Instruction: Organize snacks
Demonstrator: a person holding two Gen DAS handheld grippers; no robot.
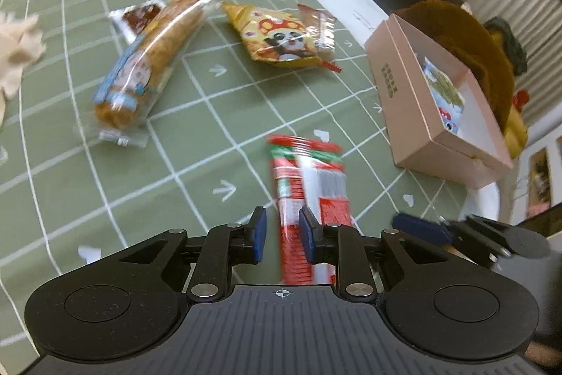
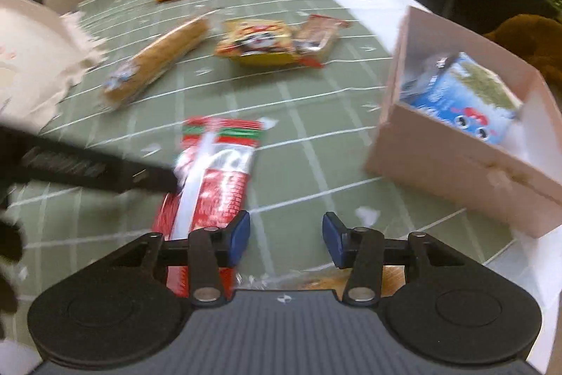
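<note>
Two grippers work over the green checked desk [image 1: 105, 164]. The left gripper [image 1: 281, 236] has its jaws nearly closed on the near end of a red packet [image 1: 309, 178]. The right gripper [image 2: 286, 236], just beside that packet, has its jaws partly open and empty. A pink box [image 2: 439, 164] to the right holds a blue packet [image 2: 463, 101].

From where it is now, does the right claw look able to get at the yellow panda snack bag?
Probably yes. The right claw is open and holds nothing, and green tablecloth lies bare between it and the yellow panda snack bag. The pink box stands off to the side.
</note>
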